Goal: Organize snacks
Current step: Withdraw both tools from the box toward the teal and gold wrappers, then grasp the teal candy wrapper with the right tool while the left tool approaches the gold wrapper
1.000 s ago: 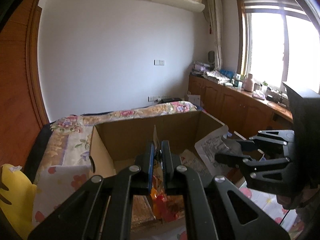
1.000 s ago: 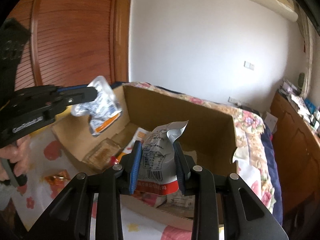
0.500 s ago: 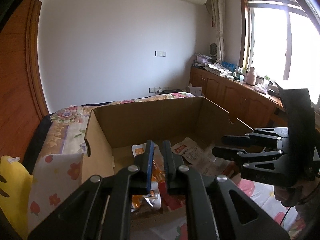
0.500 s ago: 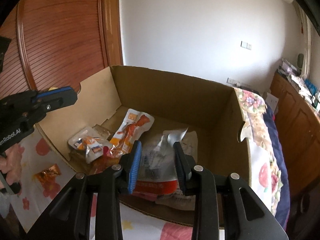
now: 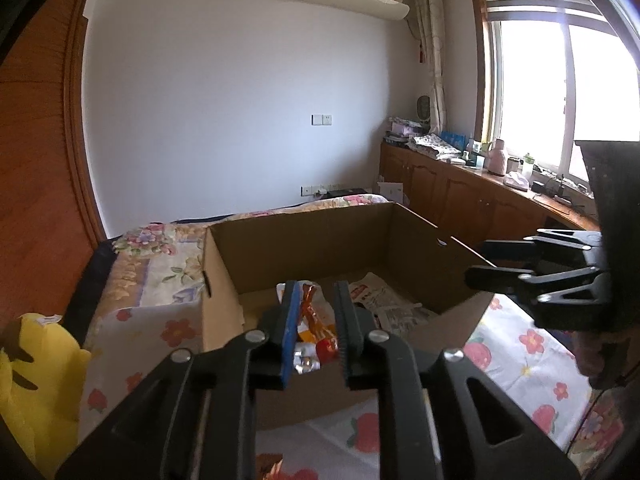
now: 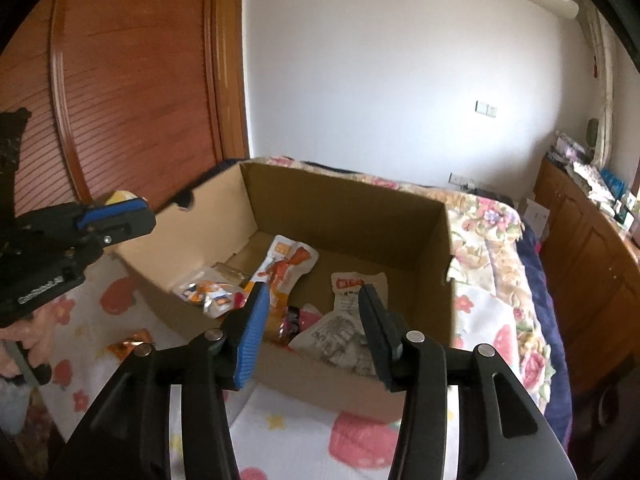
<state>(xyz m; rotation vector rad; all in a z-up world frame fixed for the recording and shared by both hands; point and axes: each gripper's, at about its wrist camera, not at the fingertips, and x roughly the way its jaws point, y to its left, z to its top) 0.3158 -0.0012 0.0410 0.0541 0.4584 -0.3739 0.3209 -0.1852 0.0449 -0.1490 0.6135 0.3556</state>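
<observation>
An open cardboard box sits on a flowered bedspread and holds several snack packets: an orange-and-white pouch, a small silver packet and a grey printed packet. The box also shows in the left wrist view. My right gripper is open and empty just in front of the box's near wall. My left gripper is open and empty at the box's near left side; it also shows in the right wrist view. The right gripper shows at the right edge of the left wrist view.
An orange wrapped snack lies on the bedspread left of the box. A yellow plush lies at the left. Wooden wardrobe doors stand behind and low wooden cabinets run under the window on the right.
Both grippers let go of their packets, which now lie in the box. Both have opened and drawn back from the box.
</observation>
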